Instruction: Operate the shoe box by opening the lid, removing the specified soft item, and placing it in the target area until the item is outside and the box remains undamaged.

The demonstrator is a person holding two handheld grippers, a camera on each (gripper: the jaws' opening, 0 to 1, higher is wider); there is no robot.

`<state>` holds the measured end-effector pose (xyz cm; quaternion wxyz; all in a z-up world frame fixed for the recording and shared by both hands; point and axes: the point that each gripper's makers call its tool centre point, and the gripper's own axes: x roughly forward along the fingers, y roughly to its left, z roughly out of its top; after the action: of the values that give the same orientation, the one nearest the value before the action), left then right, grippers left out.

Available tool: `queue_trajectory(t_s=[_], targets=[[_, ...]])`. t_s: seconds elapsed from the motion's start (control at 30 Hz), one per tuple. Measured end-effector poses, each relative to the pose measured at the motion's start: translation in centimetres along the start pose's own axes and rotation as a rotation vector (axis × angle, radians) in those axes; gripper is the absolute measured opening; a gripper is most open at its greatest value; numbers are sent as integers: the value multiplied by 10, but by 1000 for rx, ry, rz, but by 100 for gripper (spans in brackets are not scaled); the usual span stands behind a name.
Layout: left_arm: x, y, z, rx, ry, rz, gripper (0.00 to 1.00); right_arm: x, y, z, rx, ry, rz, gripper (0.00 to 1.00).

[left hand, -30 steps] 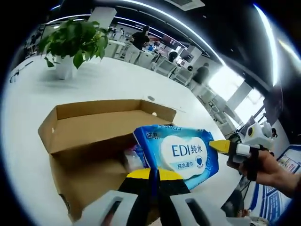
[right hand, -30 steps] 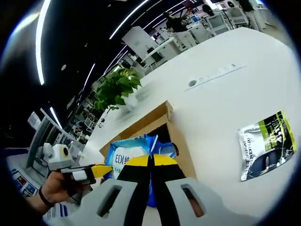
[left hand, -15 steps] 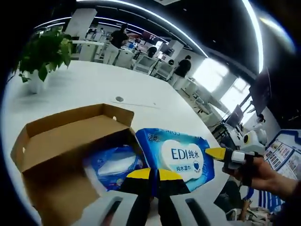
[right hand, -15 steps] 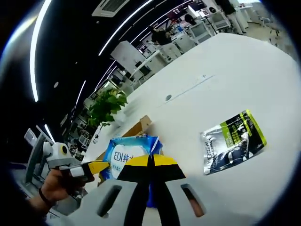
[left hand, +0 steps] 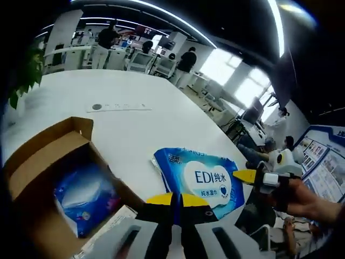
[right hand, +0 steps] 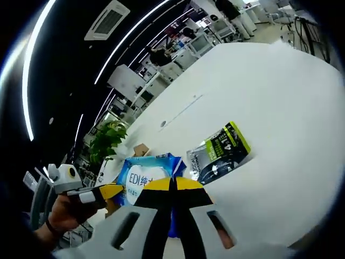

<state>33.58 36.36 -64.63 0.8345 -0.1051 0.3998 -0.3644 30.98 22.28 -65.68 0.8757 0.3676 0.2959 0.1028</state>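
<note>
While both grippers clamp one blue wipes pack between them, it hangs in the air above the white table, outside the shoe box. Left gripper: yellow-tipped jaws pressed together on the pack's near edge. Right gripper: jaws likewise closed on an edge of the same pack. Each gripper also shows in the other's view, held in a hand, its yellow tip at the pack's side.

Counts: one cardboard shoe box, open, at the left of the left gripper view; one second blue soft packet lying inside it; one dark pouch with a lime-green band flat on the table in the right gripper view, near the wipes pack but apart from it; one potted plant farther back on the table; several people standing at desks in the background.

Writing: the wipes pack reads "EDI" in blue on a white oval, followed by Chinese characters, with a smaller line of Chinese below. The pouch carries white lettering and a large numeral on the green band, too small to read with certainty.
</note>
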Motion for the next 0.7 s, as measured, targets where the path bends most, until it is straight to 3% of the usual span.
queue_trajectory(t_s=[0.37,0.7], targets=[[29,-14,-23,23,69,-35,2,-23,-36,-11,52,-17,-45,0],[45,-18,-26,36,100,-41,2,-23,-52,-11,82,-7,-67,0]])
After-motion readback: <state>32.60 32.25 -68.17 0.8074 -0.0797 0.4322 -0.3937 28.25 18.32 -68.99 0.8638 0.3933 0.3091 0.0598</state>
